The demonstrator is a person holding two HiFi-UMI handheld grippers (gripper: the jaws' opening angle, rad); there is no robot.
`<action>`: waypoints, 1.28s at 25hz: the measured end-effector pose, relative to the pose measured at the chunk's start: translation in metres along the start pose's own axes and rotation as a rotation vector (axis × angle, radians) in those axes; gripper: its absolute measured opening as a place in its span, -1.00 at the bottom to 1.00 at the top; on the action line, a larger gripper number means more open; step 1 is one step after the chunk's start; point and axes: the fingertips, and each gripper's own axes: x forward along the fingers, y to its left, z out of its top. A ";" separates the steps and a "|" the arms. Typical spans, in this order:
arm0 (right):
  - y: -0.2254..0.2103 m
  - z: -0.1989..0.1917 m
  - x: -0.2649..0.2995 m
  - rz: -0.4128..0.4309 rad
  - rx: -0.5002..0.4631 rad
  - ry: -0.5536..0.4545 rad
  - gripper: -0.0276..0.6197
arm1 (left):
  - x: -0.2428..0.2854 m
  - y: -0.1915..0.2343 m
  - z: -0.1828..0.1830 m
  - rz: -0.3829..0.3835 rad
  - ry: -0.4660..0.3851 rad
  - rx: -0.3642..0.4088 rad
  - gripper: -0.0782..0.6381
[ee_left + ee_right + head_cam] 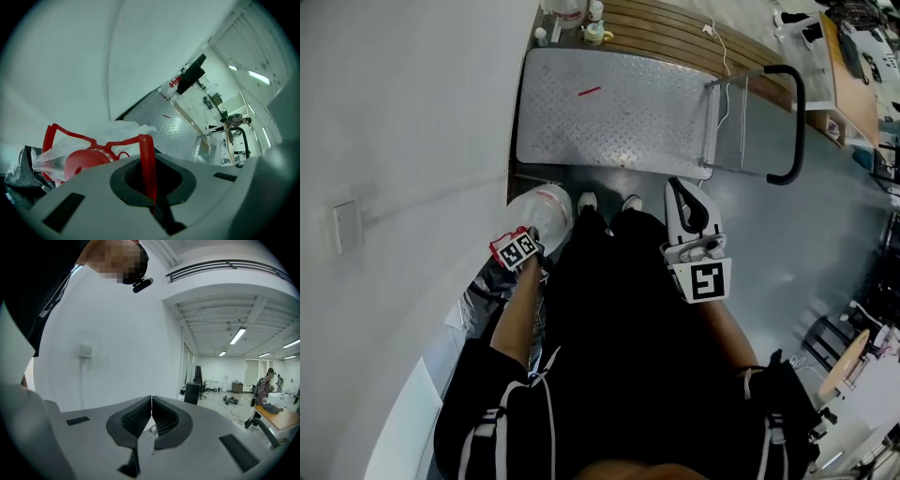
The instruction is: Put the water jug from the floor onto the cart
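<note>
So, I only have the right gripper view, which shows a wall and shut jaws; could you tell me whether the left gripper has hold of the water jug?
Observer: Yes. The left gripper is shut on the red handle of the water jug.
Operator: Thank you. Where is the jug relative to the cart?
Observer: It is just short of the near left corner of the cart, close to the wall, and not on the deck.
Operator: And is there anything on the deck?
Observer: Only a small red mark shows on the metal plate.
</note>
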 end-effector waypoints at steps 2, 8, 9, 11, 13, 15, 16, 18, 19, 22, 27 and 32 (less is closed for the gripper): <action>-0.003 -0.004 -0.007 -0.020 0.021 0.006 -0.86 | -0.003 -0.006 0.003 -0.012 -0.006 -0.010 -0.73; -0.015 -0.024 -0.021 -0.087 0.080 0.043 -0.86 | -0.002 -0.032 0.017 -0.062 -0.009 0.006 -0.73; -0.016 -0.024 -0.022 -0.085 0.085 0.035 -0.86 | -0.002 -0.038 0.021 -0.072 -0.012 0.017 -0.73; -0.021 -0.021 -0.022 -0.083 0.100 0.002 -0.86 | -0.002 -0.051 0.030 -0.096 -0.023 0.050 -0.73; -0.031 -0.021 -0.022 -0.090 0.120 -0.022 -0.86 | 0.001 -0.067 0.038 -0.107 -0.025 0.095 -0.73; -0.042 -0.023 -0.020 -0.095 0.130 -0.036 -0.86 | 0.006 -0.083 0.044 -0.102 -0.019 0.145 -0.73; -0.048 -0.023 -0.019 -0.093 0.127 -0.038 -0.86 | 0.008 -0.091 0.048 -0.102 -0.016 0.165 -0.73; -0.068 -0.022 -0.017 -0.096 0.126 -0.045 -0.86 | 0.012 -0.111 0.059 -0.113 -0.014 0.191 -0.73; -0.081 -0.021 -0.016 -0.105 0.141 -0.045 -0.86 | 0.013 -0.124 0.065 -0.117 -0.013 0.201 -0.73; -0.122 -0.021 -0.013 -0.138 0.194 -0.042 -0.86 | 0.020 -0.157 0.079 -0.093 -0.005 0.219 -0.73; -0.181 -0.025 0.009 -0.145 0.202 -0.059 -0.86 | 0.046 -0.191 0.109 -0.058 0.014 0.223 -0.73; -0.228 -0.028 0.033 -0.132 0.200 -0.051 -0.86 | 0.069 -0.228 0.134 -0.041 0.014 0.226 -0.73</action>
